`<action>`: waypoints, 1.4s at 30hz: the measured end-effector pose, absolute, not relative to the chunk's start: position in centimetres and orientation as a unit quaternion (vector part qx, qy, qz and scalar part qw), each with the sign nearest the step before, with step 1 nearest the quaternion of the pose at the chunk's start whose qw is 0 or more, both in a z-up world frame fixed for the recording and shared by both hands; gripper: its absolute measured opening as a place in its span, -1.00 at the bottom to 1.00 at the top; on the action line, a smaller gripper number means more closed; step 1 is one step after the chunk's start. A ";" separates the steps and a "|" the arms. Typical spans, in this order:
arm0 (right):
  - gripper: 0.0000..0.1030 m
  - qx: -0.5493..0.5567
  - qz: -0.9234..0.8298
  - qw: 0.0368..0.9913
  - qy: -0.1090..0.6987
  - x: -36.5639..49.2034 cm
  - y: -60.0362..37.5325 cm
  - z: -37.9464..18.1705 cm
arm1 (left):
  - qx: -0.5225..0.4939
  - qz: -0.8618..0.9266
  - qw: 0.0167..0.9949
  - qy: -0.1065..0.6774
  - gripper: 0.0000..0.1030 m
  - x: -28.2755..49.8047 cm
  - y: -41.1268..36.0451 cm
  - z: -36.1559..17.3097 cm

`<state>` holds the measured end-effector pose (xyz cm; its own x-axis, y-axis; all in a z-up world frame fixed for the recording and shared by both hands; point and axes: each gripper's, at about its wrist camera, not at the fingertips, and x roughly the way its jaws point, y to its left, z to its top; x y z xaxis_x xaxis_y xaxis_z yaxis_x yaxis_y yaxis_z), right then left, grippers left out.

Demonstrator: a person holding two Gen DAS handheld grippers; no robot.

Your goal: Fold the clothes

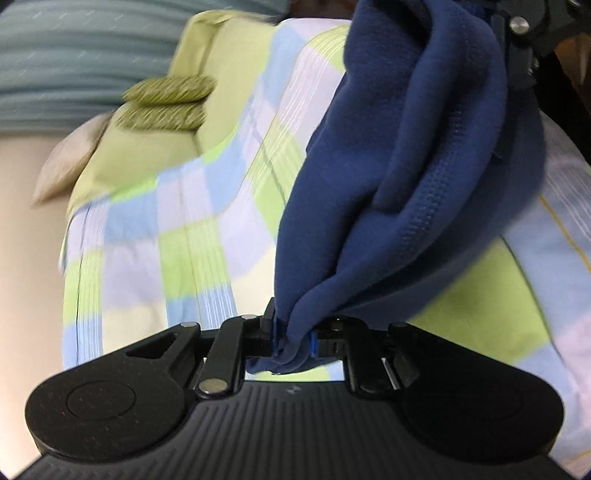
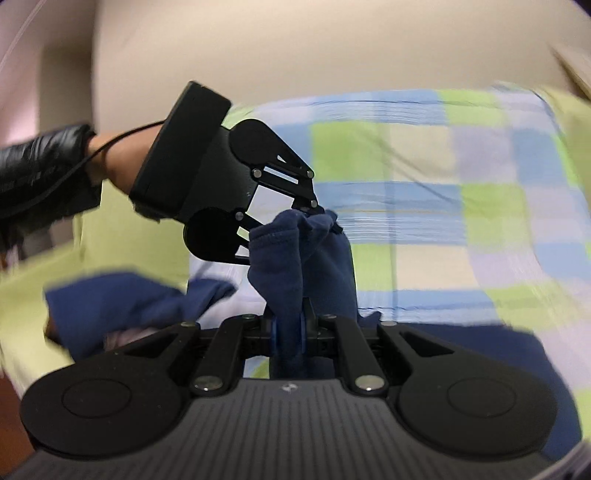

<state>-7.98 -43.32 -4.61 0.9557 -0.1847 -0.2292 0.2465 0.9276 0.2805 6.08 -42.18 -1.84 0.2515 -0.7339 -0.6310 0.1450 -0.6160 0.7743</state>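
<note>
A dark blue garment (image 1: 399,177) hangs bunched between both grippers above a bed. My left gripper (image 1: 293,338) is shut on one edge of it. The right gripper shows in the left wrist view at the top right (image 1: 517,33), holding the other end. In the right wrist view my right gripper (image 2: 288,328) is shut on a fold of the blue garment (image 2: 295,254). The left gripper (image 2: 321,212) shows there too, pinching the garment's far end, held by a hand in a black sleeve. More blue cloth (image 2: 122,299) hangs down to the left.
The bed has a checked sheet (image 1: 177,229) in green, blue and white. A green pillow (image 1: 147,147) and a patterned green cushion (image 1: 166,99) lie at its far end. A beige wall (image 2: 295,48) stands behind the bed.
</note>
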 end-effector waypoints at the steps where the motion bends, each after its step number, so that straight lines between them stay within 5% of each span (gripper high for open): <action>1: -0.84 0.184 -0.119 0.972 0.087 -8.9 -44.5 -5.1 | 0.703 -0.573 0.361 -0.216 -0.66 4.7 -44.3 -2.3; 8: -0.83 0.372 -0.165 0.913 0.036 -14.6 -52.2 -10.1 | 0.725 -0.585 0.294 -0.213 -0.66 1.4 -50.9 -5.8; 19: -0.84 0.457 -0.207 0.865 0.022 -18.3 -55.3 -15.6 | 0.712 -0.624 0.244 -0.209 -0.65 -2.1 -57.2 -10.4; 22: -0.84 0.469 -0.213 0.856 0.033 -18.7 -55.6 -17.0 | 0.707 -0.632 0.243 -0.203 -0.49 -2.7 -58.4 -11.8; 31: -0.69 0.479 -0.222 0.848 0.035 -19.2 -56.2 -18.1 | 0.628 -0.682 0.362 -0.100 0.03 -0.4 -61.9 -10.5; 42: -0.51 0.403 -0.278 0.869 0.063 -20.2 -55.4 -16.8 | 0.575 -0.668 0.469 -0.057 0.14 2.0 -62.9 -9.1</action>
